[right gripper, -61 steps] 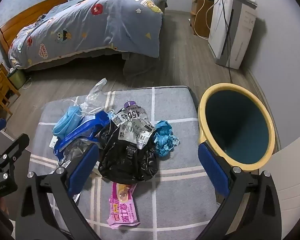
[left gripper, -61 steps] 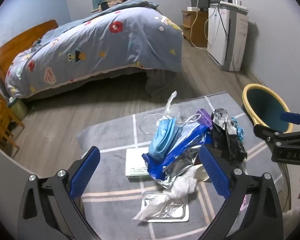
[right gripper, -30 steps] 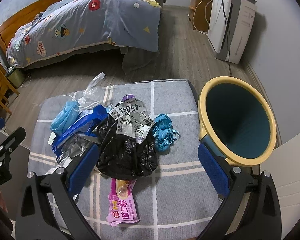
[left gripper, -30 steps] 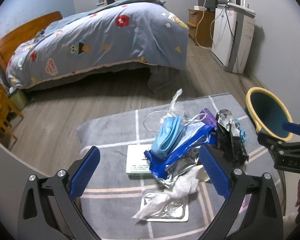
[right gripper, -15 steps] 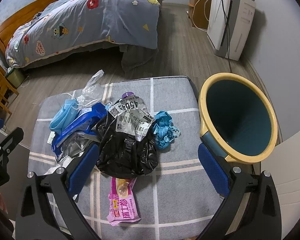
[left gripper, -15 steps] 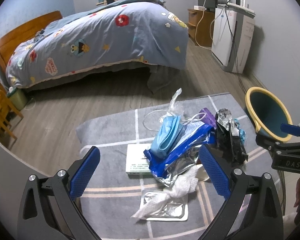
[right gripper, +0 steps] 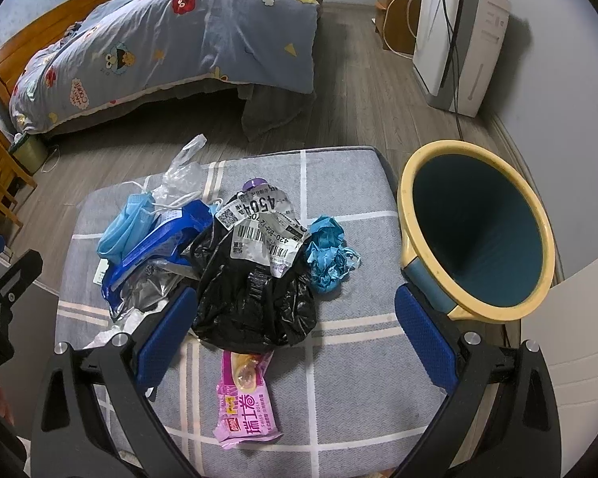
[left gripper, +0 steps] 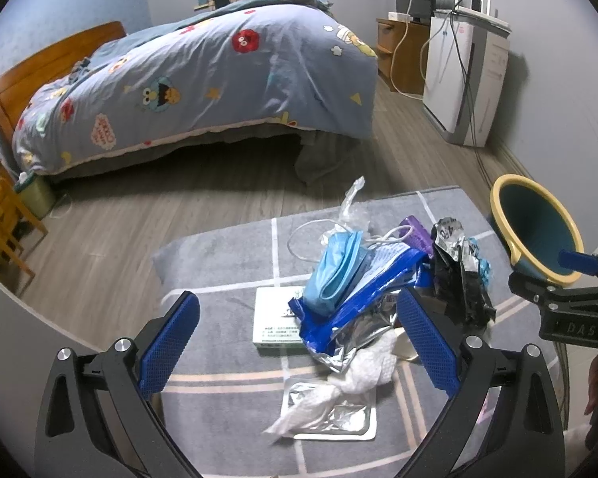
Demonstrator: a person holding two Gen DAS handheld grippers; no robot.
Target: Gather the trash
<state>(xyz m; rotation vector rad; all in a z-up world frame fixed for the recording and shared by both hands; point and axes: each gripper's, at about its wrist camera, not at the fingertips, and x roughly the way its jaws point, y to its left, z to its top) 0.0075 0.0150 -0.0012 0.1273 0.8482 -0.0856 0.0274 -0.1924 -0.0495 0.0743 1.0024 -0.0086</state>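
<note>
Both grippers hover wide open and hold nothing: the left gripper [left gripper: 299,342] over the near left part of a grey checked cushion [right gripper: 347,390], the right gripper [right gripper: 295,342] over its near edge. The trash pile sits mid-cushion: a black plastic bag [right gripper: 251,298], blue foil wrapper [left gripper: 351,310], face mask [left gripper: 335,267] and pink snack wrapper [right gripper: 245,402]. A yellow-rimmed bin [right gripper: 478,231] stands just beside the cushion's right edge.

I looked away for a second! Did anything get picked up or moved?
Nothing was picked up. The cameras only drifted a little. The left hand-held gripper and right hand-held gripper stay open and empty, the trash pile lies as before, and the bin hasn't moved.
</note>
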